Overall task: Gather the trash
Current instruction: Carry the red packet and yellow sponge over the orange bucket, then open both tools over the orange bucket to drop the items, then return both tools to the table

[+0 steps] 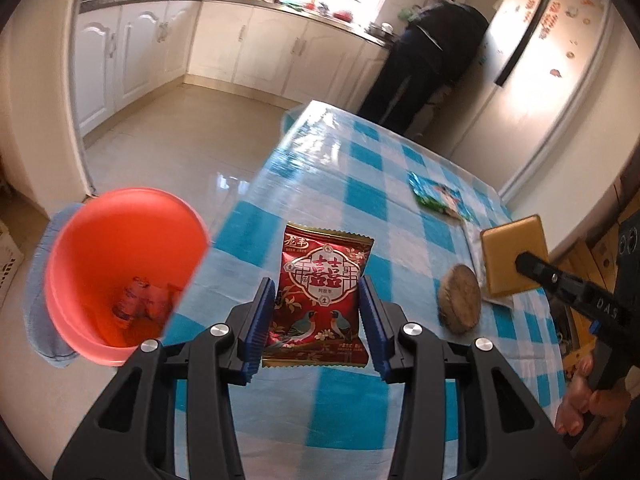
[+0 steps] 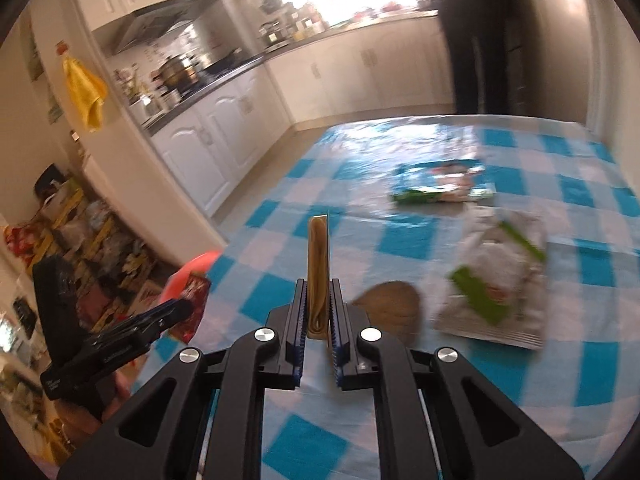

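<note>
Two wrappers are held above the blue-and-white checked tablecloth (image 1: 360,168).

A glossy red snack packet (image 1: 320,300) is pinched upright between the left gripper's (image 1: 316,320) jaws, with the round red plastic bin (image 1: 120,272) to its left. A flat golden-yellow packet (image 2: 319,276) is clamped edge-on in the right gripper (image 2: 318,320), level over the table.

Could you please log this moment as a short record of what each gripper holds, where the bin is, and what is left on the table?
left gripper: shut on red snack packet
right gripper: shut on gold packet
orange bin: beside table, wrappers inside
checked table: green packet, white-green bag, round brown piece
</note>
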{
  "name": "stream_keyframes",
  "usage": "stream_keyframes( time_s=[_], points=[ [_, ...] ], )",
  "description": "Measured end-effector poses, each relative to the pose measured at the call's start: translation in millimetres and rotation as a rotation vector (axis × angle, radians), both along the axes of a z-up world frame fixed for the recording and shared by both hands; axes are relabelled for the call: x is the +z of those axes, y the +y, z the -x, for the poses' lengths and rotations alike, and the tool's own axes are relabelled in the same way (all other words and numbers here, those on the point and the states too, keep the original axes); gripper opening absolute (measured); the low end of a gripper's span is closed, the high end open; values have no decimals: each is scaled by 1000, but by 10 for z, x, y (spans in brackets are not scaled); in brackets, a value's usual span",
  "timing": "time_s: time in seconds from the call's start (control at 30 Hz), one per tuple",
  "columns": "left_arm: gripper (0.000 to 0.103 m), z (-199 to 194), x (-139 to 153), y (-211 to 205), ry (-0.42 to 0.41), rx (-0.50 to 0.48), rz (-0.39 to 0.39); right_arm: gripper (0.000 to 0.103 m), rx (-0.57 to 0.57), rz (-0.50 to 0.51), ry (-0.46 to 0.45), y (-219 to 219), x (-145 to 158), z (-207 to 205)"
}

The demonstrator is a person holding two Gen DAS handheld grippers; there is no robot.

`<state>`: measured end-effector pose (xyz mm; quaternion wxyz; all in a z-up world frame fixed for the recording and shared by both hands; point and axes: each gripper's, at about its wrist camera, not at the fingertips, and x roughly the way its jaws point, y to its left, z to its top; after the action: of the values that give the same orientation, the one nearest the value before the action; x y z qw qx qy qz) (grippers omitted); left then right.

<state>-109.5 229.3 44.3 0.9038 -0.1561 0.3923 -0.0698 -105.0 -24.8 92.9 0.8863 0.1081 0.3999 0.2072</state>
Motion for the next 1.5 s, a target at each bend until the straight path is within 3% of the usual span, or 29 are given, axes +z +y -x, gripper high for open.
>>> stream_keyframes(
  time_s=[0.53,0.73,1.0,1.07,1.1,1.13,1.3,1.5],
  points=[
    [44,-22,-87,1109,43,288,-17,12,378,-32,69,1567,-61,-354],
    [44,-113,-194,1366,73,342,-10,12,471,-21,104,2092,-165,-515],
    [45,-260,-445,1547,136,381,23,15,515,38,151,2535,-447,-641],
    [46,-292,-507,1564,145,394,21,32,499,45,150,2550,-492,-670],
    [49,-288,-536,1563,150,400,14,55,488,37,155,2548,-505,-691],
    [57,-292,-562,1575,158,412,8,63,483,19,160,2524,-517,-693],
    [67,-243,-608,1613,176,443,-3,64,443,-12,126,2344,-415,-669],
    [79,-141,-473,1568,139,452,-44,80,366,-35,75,1956,-237,-563]
  ],
)
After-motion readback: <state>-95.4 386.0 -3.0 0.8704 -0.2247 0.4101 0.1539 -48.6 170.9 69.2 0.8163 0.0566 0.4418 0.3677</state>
